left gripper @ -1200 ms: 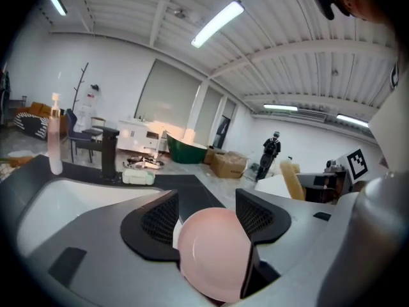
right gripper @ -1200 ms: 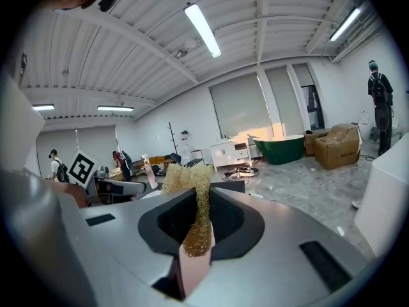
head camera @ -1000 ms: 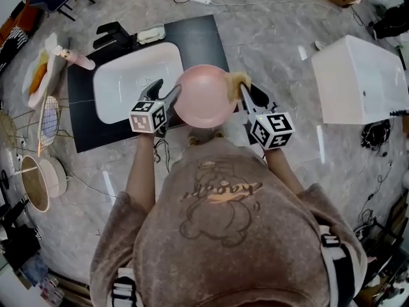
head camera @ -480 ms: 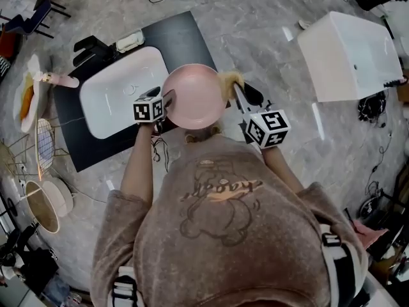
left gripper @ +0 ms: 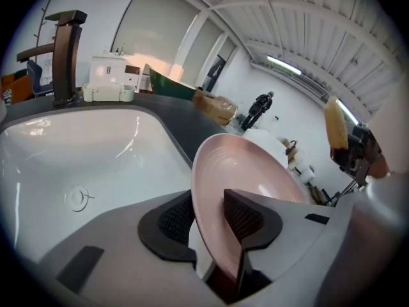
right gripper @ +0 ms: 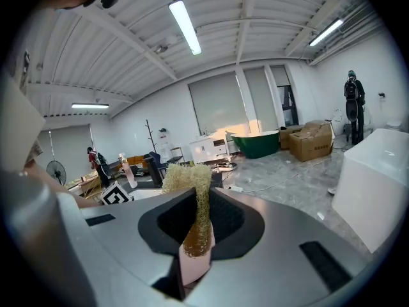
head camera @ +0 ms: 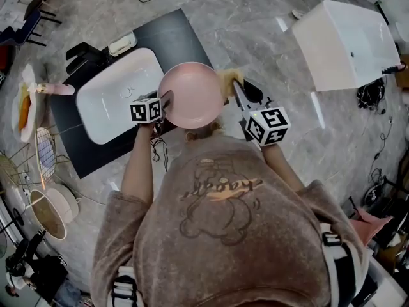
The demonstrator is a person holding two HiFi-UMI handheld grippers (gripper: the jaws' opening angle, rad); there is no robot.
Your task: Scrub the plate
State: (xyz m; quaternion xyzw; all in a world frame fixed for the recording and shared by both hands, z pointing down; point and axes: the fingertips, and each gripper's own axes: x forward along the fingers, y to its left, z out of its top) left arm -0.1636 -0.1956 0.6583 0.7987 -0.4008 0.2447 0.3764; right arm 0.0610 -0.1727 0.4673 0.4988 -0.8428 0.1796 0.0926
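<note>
Gripping: the left gripper has just been closing its jaws, and the pads now pinch the near rim of the round pink glazed plate, one on each face.
Plate: held aloft on edge, tilted, just right of the white oval basin.
Scrubber: the right gripper has its jaws clamped on a yellow fibrous scrub pad, which sits just beside the plate's right edge. Whether they touch is unclear.
Risk: the bite is narrow, only on the rim. A hard scrubbing push far from the pads would likely lever the plate loose.
Consequence: it could drop onto the basin or the black countertop and chip.
</note>
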